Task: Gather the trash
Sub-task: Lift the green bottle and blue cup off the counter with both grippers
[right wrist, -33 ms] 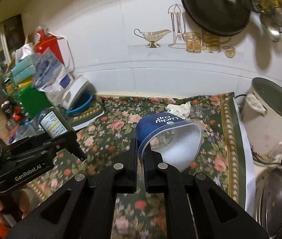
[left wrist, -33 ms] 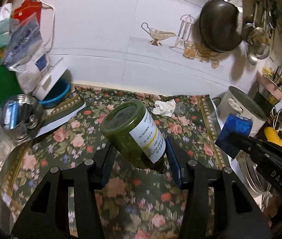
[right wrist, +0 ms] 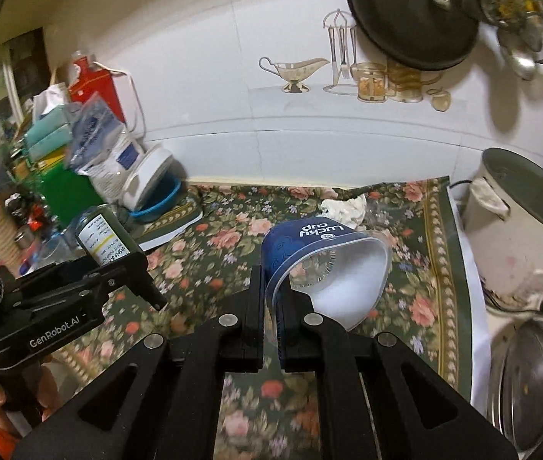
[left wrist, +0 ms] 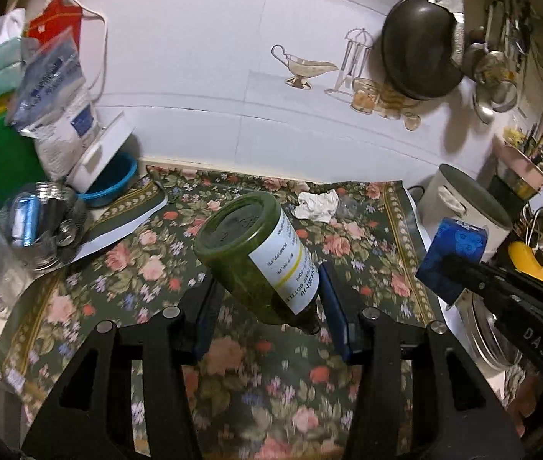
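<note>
A white tiled wall (left wrist: 202,76) backs the desk, printed with a gold gravy-boat and utensil-rack motif (right wrist: 294,71). A dark round pan (left wrist: 419,48) hangs on it at the right — steel ladles (left wrist: 496,80) beside it. A dark green floral cloth (right wrist: 214,253) covers the desk.

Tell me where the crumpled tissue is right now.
The crumpled tissue lies at the back of the floral mat, near the wall, left of the white pot.
</note>
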Available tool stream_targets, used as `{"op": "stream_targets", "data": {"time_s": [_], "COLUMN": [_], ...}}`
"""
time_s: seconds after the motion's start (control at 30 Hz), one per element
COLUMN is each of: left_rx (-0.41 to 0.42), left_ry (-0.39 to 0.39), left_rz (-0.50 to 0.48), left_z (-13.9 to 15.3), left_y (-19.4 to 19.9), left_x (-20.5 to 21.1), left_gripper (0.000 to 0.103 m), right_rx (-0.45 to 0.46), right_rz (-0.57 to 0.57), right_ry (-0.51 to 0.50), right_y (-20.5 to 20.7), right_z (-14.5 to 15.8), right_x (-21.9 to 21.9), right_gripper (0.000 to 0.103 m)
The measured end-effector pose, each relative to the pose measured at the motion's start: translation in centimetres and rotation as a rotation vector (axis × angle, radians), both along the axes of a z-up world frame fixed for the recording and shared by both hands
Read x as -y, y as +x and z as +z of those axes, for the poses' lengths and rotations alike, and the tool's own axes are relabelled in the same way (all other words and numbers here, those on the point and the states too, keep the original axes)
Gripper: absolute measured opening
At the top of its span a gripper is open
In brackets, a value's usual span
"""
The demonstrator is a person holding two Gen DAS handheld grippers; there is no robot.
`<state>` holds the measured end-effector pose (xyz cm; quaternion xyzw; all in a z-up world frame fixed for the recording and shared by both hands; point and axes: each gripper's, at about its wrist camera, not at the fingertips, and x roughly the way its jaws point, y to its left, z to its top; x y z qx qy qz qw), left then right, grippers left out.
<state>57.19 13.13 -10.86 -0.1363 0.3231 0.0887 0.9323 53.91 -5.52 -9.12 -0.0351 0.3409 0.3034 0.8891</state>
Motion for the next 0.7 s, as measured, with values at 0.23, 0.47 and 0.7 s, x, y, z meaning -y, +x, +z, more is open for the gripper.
{"op": "stream_targets", "data": {"time_s": [0.23, 0.47, 0.7], "left_rx": [-0.003, 0.009, 0.008], "left_ry": [0.004, 0.013, 0.051], "left_rz": [-0.031, -0.094, -0.180], "left_z": [0.8, 0.9, 0.5], "left_y": [-4.4, -9.3, -16.9], "left_x": [0.8, -0.5, -2.7], "left_gripper": [0.049, 0.049, 0.049], "right_rx": [-0.005, 0.008, 0.013], "right_rz": [-0.018, -0.090, -0.187], "right_ry": [0.032, 0.041, 0.071], "right_y": [-4.3, -9.3, -16.5], "right_z": [0.8, 1.3, 0.7], "right_x": [1.3, 0.5, -1.9], "right_gripper": [0.005, 0.005, 0.005]}}
